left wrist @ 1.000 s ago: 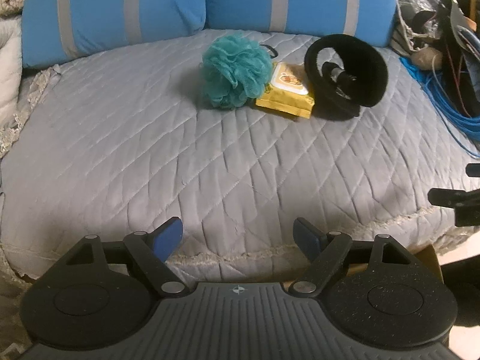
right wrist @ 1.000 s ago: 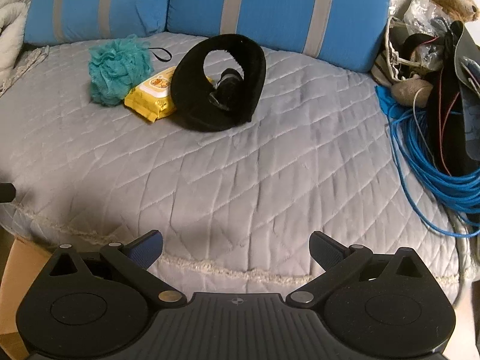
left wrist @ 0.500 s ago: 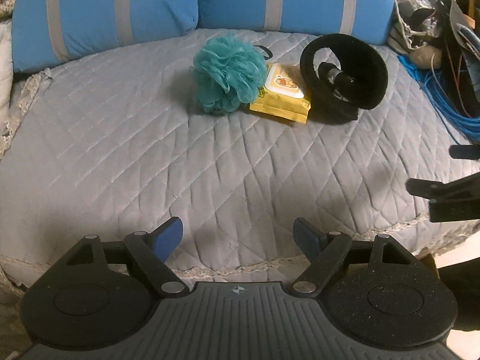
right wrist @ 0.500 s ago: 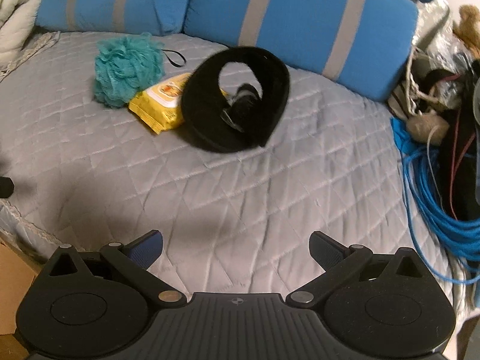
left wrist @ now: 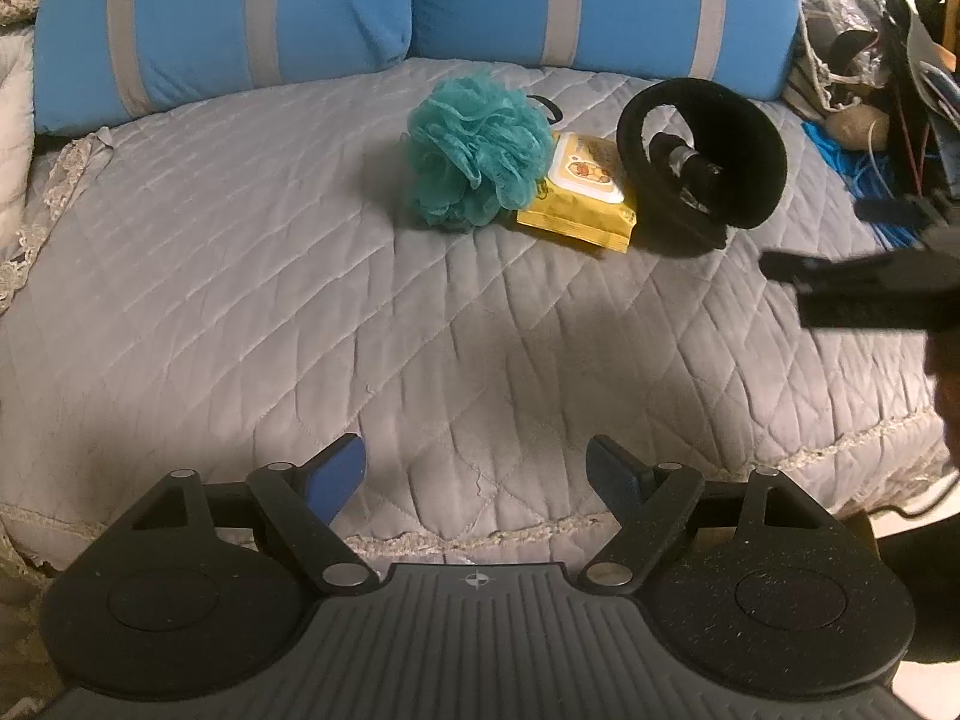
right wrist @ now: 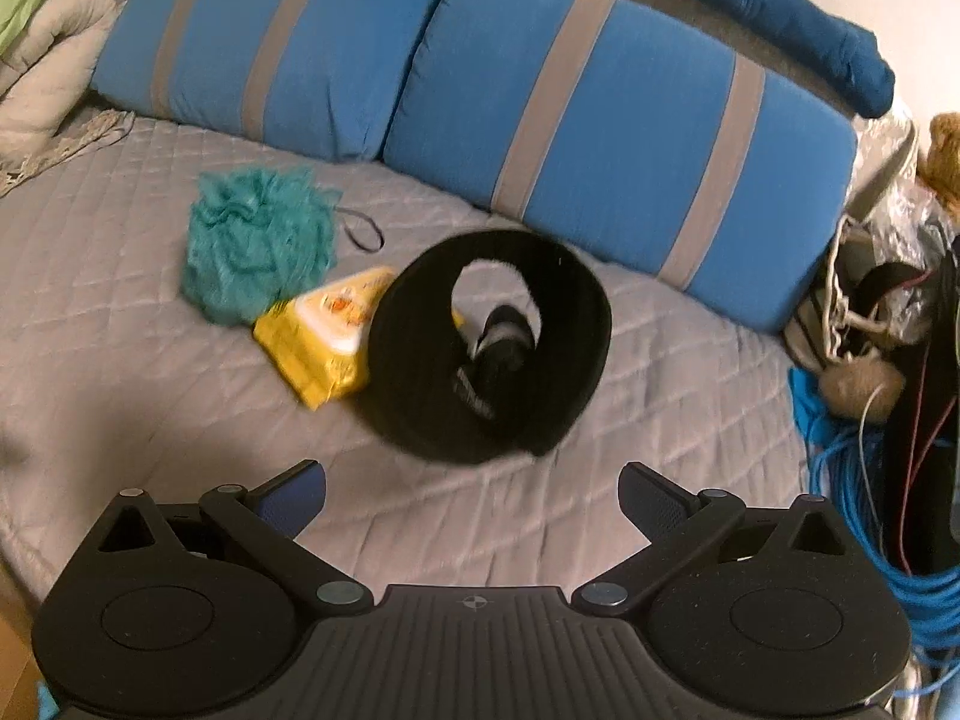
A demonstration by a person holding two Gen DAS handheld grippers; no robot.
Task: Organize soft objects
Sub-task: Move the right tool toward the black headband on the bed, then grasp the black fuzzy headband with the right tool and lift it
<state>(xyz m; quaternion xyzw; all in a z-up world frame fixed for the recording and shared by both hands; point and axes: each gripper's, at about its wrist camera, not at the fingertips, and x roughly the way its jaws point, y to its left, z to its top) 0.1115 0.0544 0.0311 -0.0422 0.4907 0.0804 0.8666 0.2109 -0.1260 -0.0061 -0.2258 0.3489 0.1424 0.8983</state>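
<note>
Three things lie together on the grey quilted bed (left wrist: pixel 300 312): a teal mesh bath puff (left wrist: pixel 477 150) (right wrist: pixel 258 246), a yellow wipes pack (left wrist: pixel 585 192) (right wrist: pixel 324 336) leaning against it, and a black fuzzy loop band (left wrist: pixel 702 162) (right wrist: pixel 489 348) standing on edge to the right. My left gripper (left wrist: pixel 477 474) hovers open over the bed's near edge, far from them. My right gripper (right wrist: pixel 474 492) is open just short of the black band, nothing between its fingers. It also shows as a dark blurred shape (left wrist: pixel 864 282) at the right of the left wrist view.
Two blue pillows with grey stripes (left wrist: pixel 228 24) (right wrist: pixel 600 120) line the back of the bed. A coil of blue cable (right wrist: pixel 864 510), bags and straps crowd the right side. Pale blankets (right wrist: pixel 42 78) pile at the left. A cardboard edge (right wrist: pixel 12 648) sits below the bed's front.
My right gripper has moved forward over the bed toward the black band, which now looms larger in its view. It also reaches further into the left wrist view. The left gripper barely shifted.
</note>
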